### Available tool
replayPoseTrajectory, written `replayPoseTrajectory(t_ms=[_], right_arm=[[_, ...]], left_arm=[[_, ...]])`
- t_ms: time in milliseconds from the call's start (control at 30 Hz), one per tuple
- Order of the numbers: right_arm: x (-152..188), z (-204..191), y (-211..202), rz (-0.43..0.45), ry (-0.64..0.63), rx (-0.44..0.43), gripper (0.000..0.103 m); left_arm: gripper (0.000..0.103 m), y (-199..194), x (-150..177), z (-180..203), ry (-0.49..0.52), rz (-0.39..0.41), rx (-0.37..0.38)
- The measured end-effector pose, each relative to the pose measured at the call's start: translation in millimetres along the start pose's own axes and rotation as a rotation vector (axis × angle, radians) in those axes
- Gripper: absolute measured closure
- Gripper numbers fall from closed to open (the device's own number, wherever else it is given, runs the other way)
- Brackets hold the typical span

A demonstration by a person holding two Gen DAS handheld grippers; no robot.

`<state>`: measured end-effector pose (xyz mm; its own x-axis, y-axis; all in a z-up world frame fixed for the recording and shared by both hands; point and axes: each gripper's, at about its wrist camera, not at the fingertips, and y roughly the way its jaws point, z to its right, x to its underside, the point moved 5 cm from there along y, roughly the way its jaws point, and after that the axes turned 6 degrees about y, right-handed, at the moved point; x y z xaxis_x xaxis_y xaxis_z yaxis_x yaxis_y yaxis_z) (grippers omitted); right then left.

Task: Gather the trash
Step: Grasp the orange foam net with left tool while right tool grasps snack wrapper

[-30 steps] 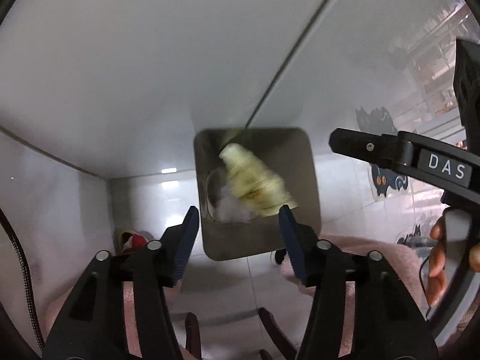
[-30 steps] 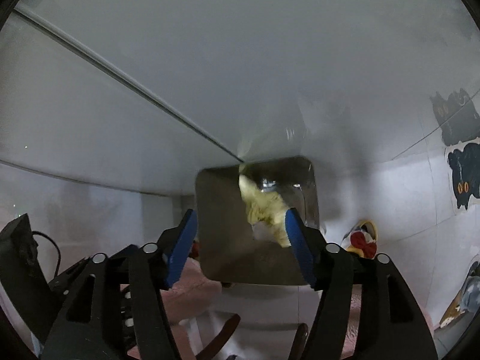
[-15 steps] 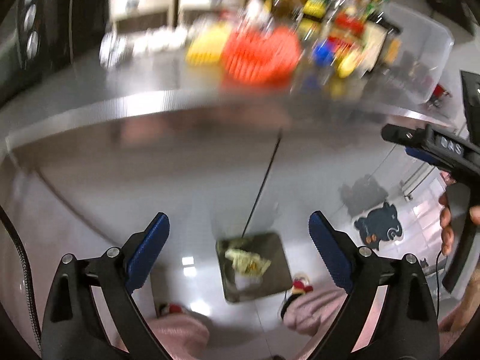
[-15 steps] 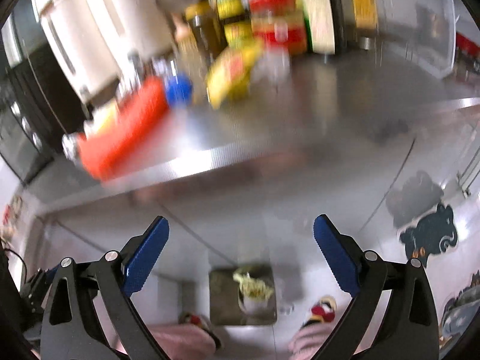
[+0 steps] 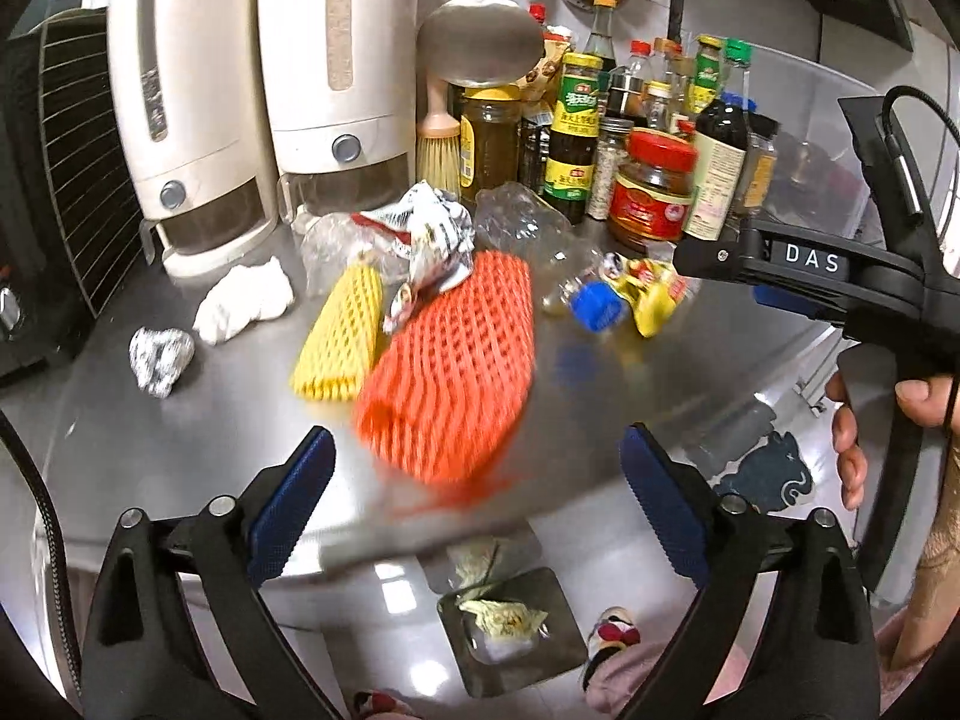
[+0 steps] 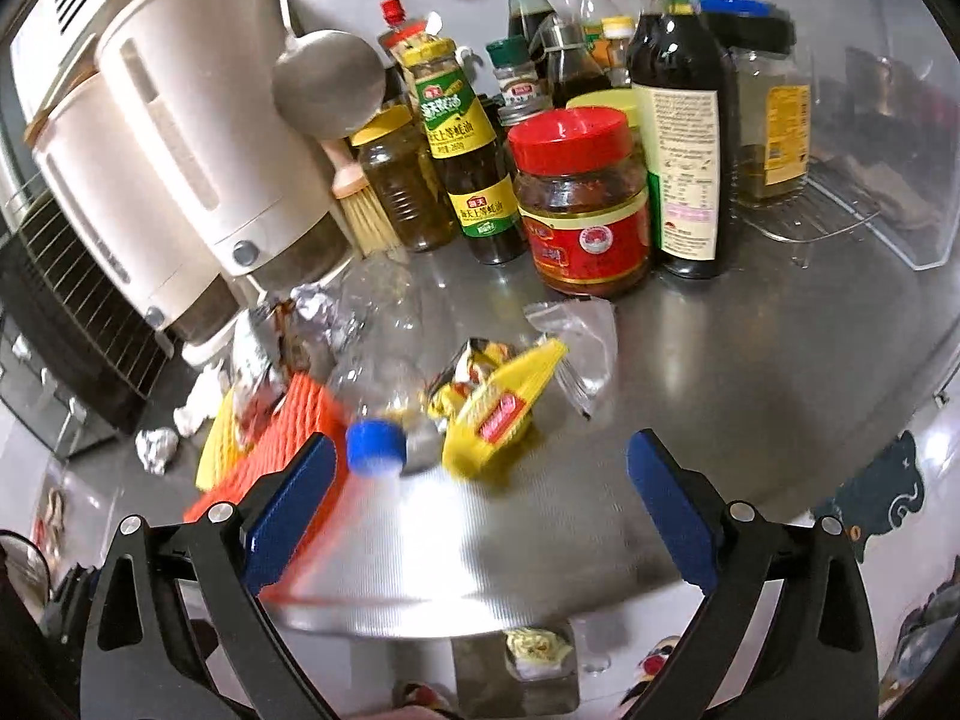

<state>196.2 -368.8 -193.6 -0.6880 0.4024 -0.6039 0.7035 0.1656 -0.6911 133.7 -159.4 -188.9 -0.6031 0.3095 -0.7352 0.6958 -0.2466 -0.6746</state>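
Down on the floor by the counter's edge, the square bin [image 5: 510,636] held yellowish crumpled wrappers [image 5: 501,615]. Above it, the left gripper [image 5: 474,510] and right gripper [image 6: 480,507] had just been opening; both gaped with nothing between their jaws. On the steel counter [image 6: 720,372] beyond lay orange foam netting [image 5: 450,360], a clear bottle [image 6: 384,372] and a yellow wrapper [image 6: 498,414]. Only the left view showed the right hand [image 5: 888,420].

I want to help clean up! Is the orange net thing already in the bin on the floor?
No, the orange foam net lies on the steel counter, while the bin below holds other trash.
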Motion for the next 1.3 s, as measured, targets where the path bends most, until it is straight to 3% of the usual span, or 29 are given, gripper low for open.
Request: replayPoseTrajectory(t_ms=[67, 333, 367, 467, 500, 600, 633, 800, 1033, 1300], right_arm=[[-5.8, -0.1, 11.5, -0.026, 0.012, -0.002, 0.018], [-7.9, 6.8, 43.2, -0.09, 0.045, -0.003, 0.034], [-7.7, 7.7, 45.8, -0.094, 0.046, -0.003, 0.042], [-6.3, 9.2, 52.7, -0.109, 0.045, -0.01, 0.061], [-5.9, 8.5, 53.0, -0.107, 0.04, -0.01, 0.061], [-5.4, 2.9, 49.8, -0.094, 0.022, -0.022, 0.066], [-6.5, 0.8, 46.1, -0.079, 0.015, -0.024, 0.069], [-14.4, -8.4, 23.5, -0.024, -0.004, -0.044, 0.072], [-20.1, -22.4, -27.2, 0.049, -0.039, -0.069, 0.072], [23.2, -35.9, -83.4, 0.064, -0.138, -0.106, 0.072]], left_arm=[[0.021, 13.7, -7.5, 0.8, -0.001, -0.016, 0.002], [0.044, 52.8, -14.8, 7.4, 0.01, -0.071, 0.034], [0.048, 57.0, -14.4, 8.0, 0.013, -0.081, 0.04], [0.07, 63.4, -12.7, 8.6, 0.013, -0.1, 0.061], [0.08, 66.5, -11.3, 8.3, 0.007, -0.114, 0.078], [0.088, 70.5, -7.9, 6.8, -0.019, -0.126, 0.113], [0.098, 69.9, -7.8, 6.7, -0.02, -0.124, 0.113], [0.101, 59.7, -9.8, 9.6, -0.008, -0.106, 0.097], [0.101, 12.4, -20.6, 6.8, -0.019, -0.028, 0.058], [0.101, -59.6, 9.8, 11.5, -0.027, 0.024, 0.046]])
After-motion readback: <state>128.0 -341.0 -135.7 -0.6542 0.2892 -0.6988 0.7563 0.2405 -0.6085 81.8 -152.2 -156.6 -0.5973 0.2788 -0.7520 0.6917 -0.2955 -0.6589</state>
